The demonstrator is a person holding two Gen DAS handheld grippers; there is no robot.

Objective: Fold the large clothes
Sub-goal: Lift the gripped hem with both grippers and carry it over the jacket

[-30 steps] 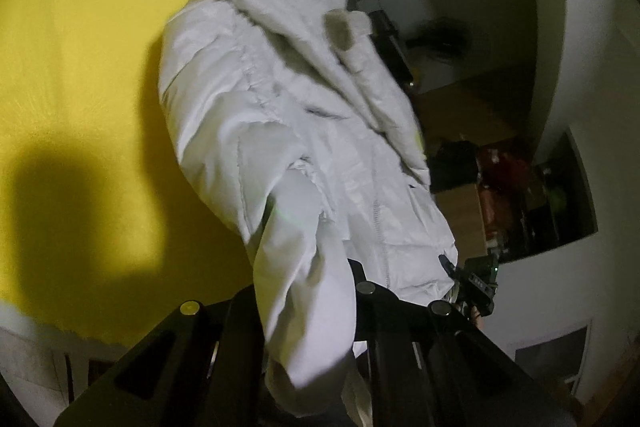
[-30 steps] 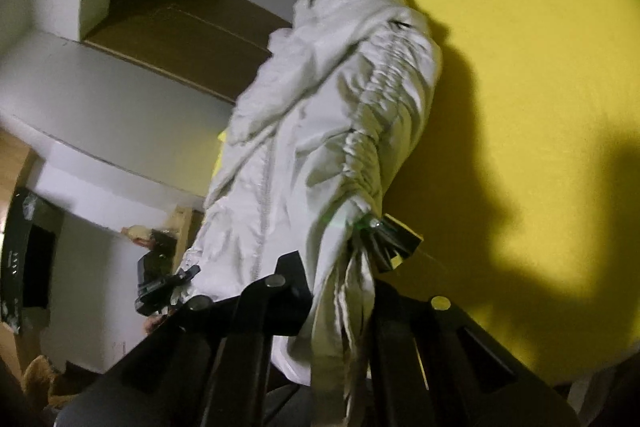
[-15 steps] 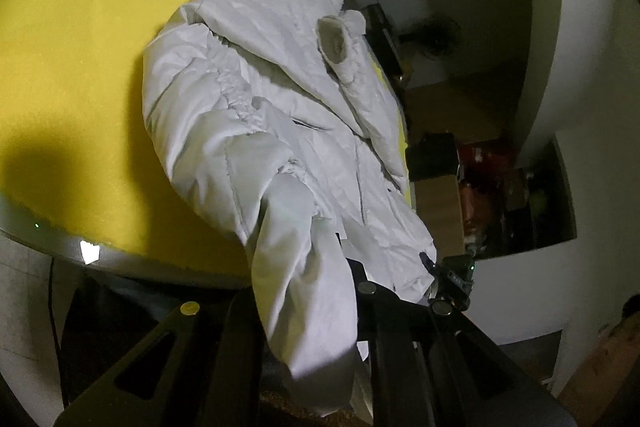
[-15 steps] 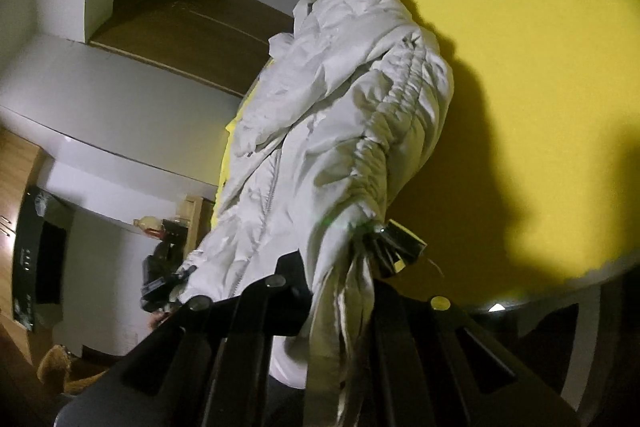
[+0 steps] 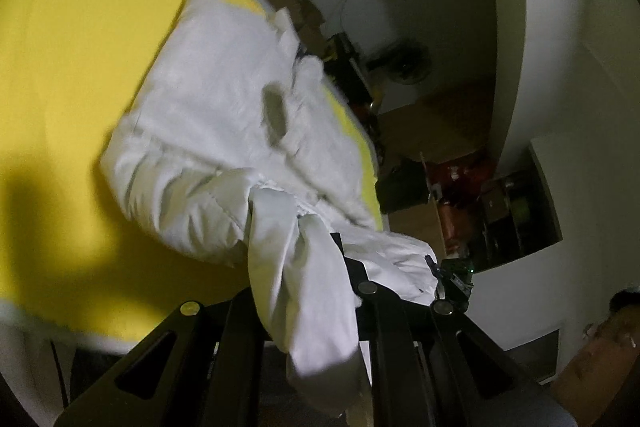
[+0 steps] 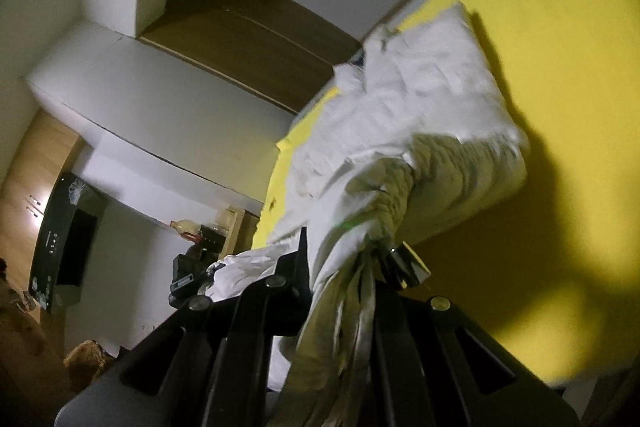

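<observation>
Between the jaws of your left gripper (image 5: 308, 267) sits a bunched fold of the white padded jacket (image 5: 224, 131), pinched tight with the loose end hanging down past the fingers. Your right gripper (image 6: 344, 267) is clamped just as tightly on another gathered, ruched edge of the same jacket (image 6: 420, 115). Beyond both sets of jaws, the rest of the jacket stretches away and lies crumpled on the yellow table (image 5: 80, 67), near its far edge.

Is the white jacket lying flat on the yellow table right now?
No. Its near end is bunched and lifted by both tools; the rest of the white jacket drapes onto the yellow table.
</observation>
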